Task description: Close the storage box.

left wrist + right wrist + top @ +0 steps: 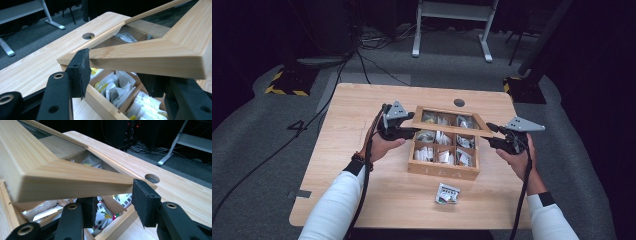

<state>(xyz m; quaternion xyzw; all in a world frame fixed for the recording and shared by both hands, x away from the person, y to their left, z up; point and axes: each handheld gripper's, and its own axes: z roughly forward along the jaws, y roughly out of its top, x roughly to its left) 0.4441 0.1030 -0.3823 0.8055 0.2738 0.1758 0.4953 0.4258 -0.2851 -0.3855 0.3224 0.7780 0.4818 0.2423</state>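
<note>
**Lid held half-raised over the tea box**

Both claws clamp the glass-paned lid (451, 126) by its front corners: left claw (411, 131) w/ right claw (488, 136), so it lifts evenly above the box (443, 170). High view adds a loose packet (447, 193) on the worktop (352, 115) in front of box; claw views show pads pinching the frame, sachets beneath.

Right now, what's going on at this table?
A person holds the glass-paned wooden lid of a compartmented wooden box, one gripper on each front corner. The left gripper and the right gripper both have their jaws closed across the lid frame's edge. The lid is partly raised, tilted over the box. The compartments hold small packets. One loose packet lies on the wooden table in front of the box.
</note>
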